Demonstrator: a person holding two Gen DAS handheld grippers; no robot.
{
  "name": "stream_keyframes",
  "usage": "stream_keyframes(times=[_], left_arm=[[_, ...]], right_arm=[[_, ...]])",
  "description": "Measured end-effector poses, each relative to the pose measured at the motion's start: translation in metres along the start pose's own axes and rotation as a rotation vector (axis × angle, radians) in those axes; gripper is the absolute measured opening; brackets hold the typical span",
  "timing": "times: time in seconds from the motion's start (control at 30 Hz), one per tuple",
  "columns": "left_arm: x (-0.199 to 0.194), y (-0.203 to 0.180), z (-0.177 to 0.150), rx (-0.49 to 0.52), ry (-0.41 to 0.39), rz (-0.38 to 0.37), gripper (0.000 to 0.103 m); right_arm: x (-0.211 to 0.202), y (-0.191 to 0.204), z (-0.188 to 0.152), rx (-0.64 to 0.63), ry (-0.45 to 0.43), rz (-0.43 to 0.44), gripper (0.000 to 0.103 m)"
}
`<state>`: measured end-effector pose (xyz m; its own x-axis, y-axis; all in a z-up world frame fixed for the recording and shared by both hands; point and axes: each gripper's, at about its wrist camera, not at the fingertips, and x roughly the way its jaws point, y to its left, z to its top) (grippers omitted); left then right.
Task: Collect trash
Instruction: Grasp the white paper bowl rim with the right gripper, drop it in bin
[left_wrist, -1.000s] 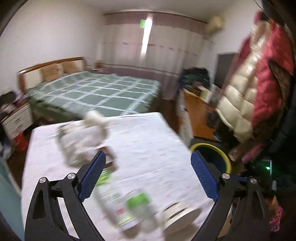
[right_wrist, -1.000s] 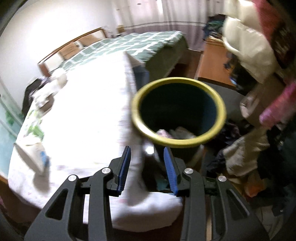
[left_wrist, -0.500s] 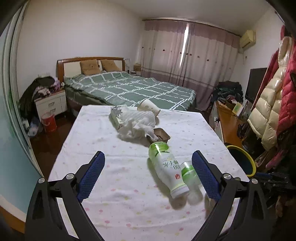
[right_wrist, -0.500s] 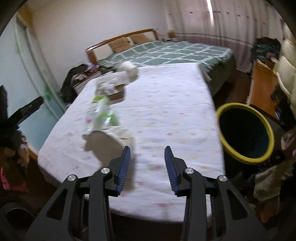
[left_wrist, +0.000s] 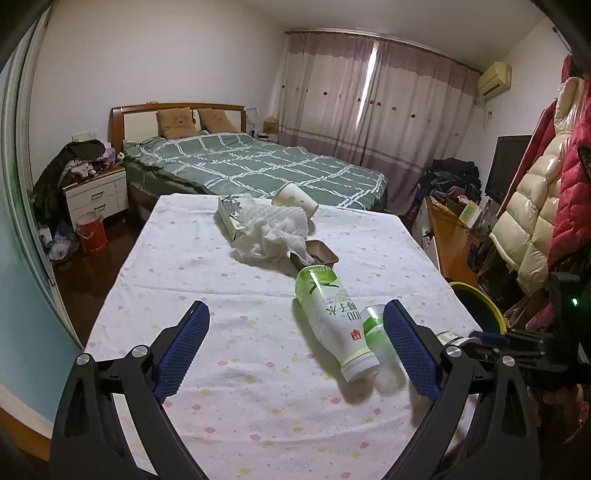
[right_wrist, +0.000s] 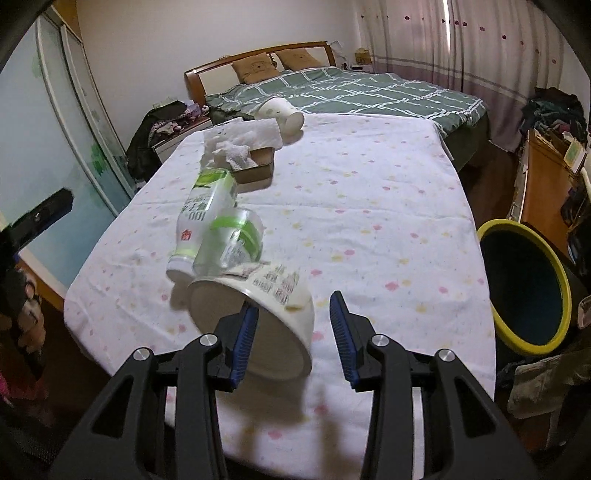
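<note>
The left claw (left_wrist: 295, 350) angles down over the near end of the tabletop (left_wrist: 221, 295), its blue pads spread wide with nothing between them: released. Just ahead of its right pad lie a green-labelled bottle (left_wrist: 332, 317) on its side and a clear plastic cup (left_wrist: 375, 332) touching it. Farther along sit a brown tray (left_wrist: 319, 253), crumpled white paper (left_wrist: 273, 229), a small carton (left_wrist: 229, 218) and a tipped paper cup (left_wrist: 295, 197).

The right claw (right_wrist: 293, 334) tilts more steeply down at the tabletop's near corner. Its jaws stand partly apart, and a white paper bowl (right_wrist: 255, 317) lies on its side at the left pad, its rim passing in front of that pad; the right pad is clear of it. Whether the left pad presses the bowl I cannot tell, but the claw does not clench it.

The trash bin (right_wrist: 524, 284), dark with a yellow rim, stands off the tabletop's right edge, beside the right claw.
</note>
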<state>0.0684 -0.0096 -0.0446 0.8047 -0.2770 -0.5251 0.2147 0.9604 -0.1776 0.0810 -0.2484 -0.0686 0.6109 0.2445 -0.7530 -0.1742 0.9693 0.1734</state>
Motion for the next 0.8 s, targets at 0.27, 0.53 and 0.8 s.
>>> stream_keyframes(times=[0.27,0.53,0.8], left_arm=[[0.013,-0.008,-0.002,0.014,0.026,-0.026,0.094],[0.025,-0.022,-0.003,0.035,0.051,-0.054,0.094],[0.044,-0.039,-0.006,0.063,0.085,-0.08,0.094]], right_arm=[[0.018,-0.016,0.013,0.055,0.019,0.028,0.008],[0.024,-0.039,0.012,0.151,0.032,0.094,0.005],[-0.008,-0.084,0.016,0.247,-0.057,0.035,0.005]])
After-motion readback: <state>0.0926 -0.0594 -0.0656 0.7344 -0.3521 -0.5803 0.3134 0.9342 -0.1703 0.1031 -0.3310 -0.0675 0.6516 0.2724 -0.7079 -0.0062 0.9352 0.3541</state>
